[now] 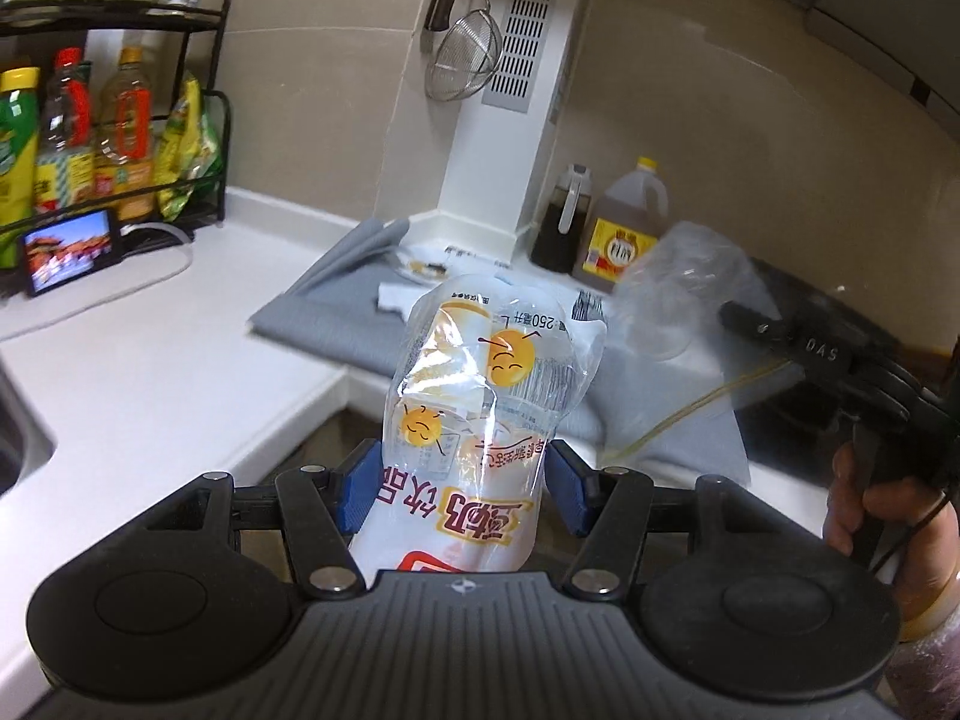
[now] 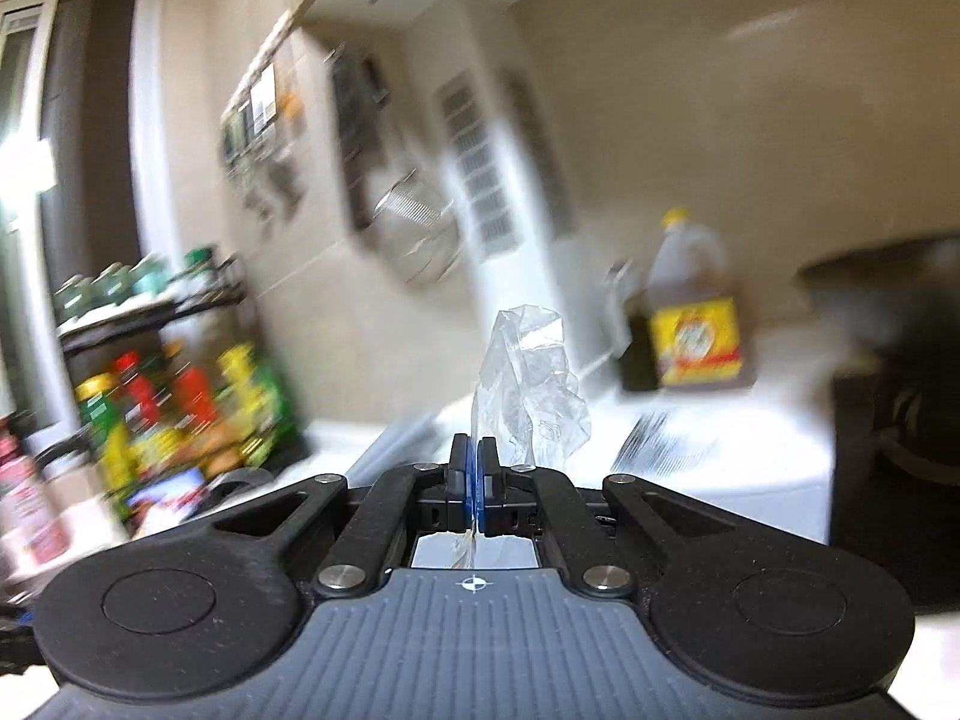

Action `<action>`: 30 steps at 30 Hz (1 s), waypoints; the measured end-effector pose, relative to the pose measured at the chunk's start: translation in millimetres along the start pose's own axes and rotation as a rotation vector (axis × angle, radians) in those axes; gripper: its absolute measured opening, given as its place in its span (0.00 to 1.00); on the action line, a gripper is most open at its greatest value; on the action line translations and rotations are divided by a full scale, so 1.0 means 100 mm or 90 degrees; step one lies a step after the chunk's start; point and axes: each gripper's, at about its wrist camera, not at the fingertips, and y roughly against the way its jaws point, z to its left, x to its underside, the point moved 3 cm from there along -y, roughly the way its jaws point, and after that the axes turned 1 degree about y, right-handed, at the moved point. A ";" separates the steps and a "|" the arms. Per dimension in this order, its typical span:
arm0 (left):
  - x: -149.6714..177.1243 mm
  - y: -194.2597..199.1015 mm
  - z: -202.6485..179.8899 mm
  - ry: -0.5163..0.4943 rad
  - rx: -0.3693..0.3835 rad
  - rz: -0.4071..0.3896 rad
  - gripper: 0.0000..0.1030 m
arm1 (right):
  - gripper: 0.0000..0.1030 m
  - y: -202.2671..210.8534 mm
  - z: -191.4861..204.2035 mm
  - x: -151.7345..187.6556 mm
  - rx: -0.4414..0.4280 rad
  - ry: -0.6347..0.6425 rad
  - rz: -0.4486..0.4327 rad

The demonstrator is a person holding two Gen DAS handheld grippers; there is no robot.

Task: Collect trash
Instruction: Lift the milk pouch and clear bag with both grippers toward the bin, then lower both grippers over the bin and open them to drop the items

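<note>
My left gripper (image 1: pixel 459 489) is shut on a crumpled clear drink pouch (image 1: pixel 489 396) printed with yellow smiley faces and red characters, held above the counter edge. My right gripper (image 2: pixel 474 474) is shut on a thin piece of clear plastic film (image 2: pixel 528 384) that stands up from the closed blue pads. In the left wrist view the right gripper's black body (image 1: pixel 840 360) shows at the right with the blurred clear film (image 1: pixel 678 294) in front of it. More scraps, a white paper piece (image 1: pixel 399 297) among them, lie on the grey mat (image 1: pixel 336 318).
A white counter (image 1: pixel 150 372) runs left with a sink edge (image 1: pixel 24 438). A black rack of sauce bottles (image 1: pixel 114 132) and a small screen (image 1: pixel 69 252) stand at the back left. Oil bottles (image 1: pixel 624 228) stand by the wall; a strainer (image 1: pixel 465 60) hangs above. A dark stove (image 2: pixel 900 420) is right.
</note>
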 end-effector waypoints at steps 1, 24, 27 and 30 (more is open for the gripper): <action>0.08 0.06 0.01 0.002 -0.006 0.008 0.63 | 0.02 0.07 0.07 0.08 -0.014 -0.002 0.018; 0.79 0.14 0.27 0.042 -0.103 0.089 0.63 | 0.02 0.49 0.80 0.83 -0.090 0.094 0.161; 0.79 0.10 0.25 0.039 -0.106 0.100 0.63 | 0.02 0.51 0.83 0.82 -0.095 0.106 0.157; 0.80 0.06 0.23 0.035 -0.114 0.110 0.63 | 0.02 0.51 0.85 0.83 -0.103 0.117 0.155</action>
